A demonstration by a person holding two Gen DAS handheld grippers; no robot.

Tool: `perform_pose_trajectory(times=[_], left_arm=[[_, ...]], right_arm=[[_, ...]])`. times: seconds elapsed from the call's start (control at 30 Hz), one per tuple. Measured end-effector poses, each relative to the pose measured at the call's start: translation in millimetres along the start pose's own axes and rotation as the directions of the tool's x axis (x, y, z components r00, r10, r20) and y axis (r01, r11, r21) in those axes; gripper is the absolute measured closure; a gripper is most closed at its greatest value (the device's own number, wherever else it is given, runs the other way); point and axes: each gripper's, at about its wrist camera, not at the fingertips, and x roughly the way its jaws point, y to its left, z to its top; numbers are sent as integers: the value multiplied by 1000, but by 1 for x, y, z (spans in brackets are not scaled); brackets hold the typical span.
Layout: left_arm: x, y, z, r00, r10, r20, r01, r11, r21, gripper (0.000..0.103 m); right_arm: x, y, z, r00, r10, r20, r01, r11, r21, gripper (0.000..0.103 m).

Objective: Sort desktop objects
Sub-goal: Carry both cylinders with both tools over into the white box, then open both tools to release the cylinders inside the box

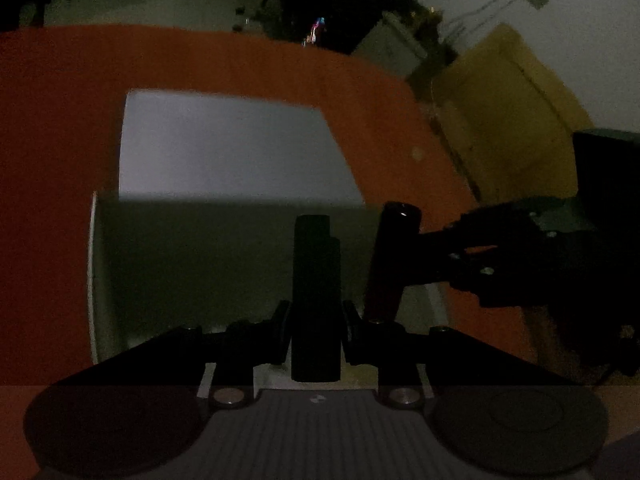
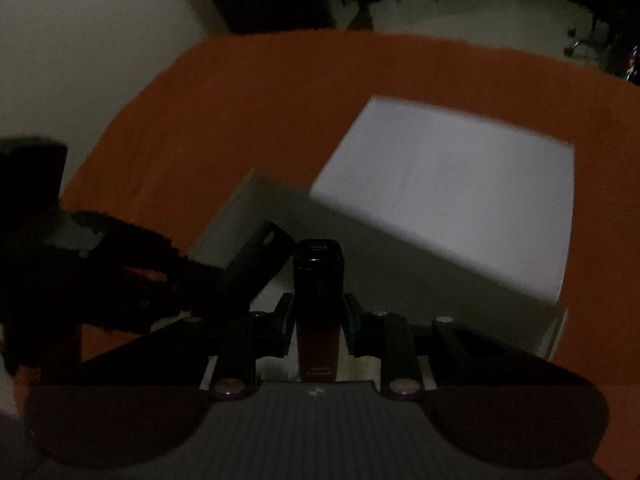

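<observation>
The scene is very dark. My left gripper [image 1: 315, 320] is shut on a black box-shaped device [image 1: 315, 296] that stands upright between its fingers. My right gripper [image 2: 319, 320] is shut on a dark cylinder with a reddish lower half and printed letters [image 2: 319, 300]. Both are held over a white open box [image 1: 224, 148] on the orange table [image 1: 60, 120]. In the left wrist view the right gripper [image 1: 404, 256] comes in from the right with the reddish cylinder [image 1: 390, 260]. In the right wrist view the left gripper [image 2: 224, 280] comes in from the left with the black device [image 2: 256, 256].
A yellow chair or cushion [image 1: 508, 120] stands beyond the table's right edge. The white box also shows in the right wrist view [image 2: 460, 184]. Dark furniture and floor lie behind the table.
</observation>
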Motion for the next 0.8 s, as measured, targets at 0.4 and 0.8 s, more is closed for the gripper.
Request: perform_pose_trajectory(times=[0.4,0.8], left_arm=[[67,1,-57,979,117,-167,-112,993,42,82],[103,-1,-69,963,234,-136,-230,972,43,71]], right_arm=[[79,5,-71,983,-74,-167,56,993,-107,76],[101,1,-118,963,-266,52,260,961,97,66]])
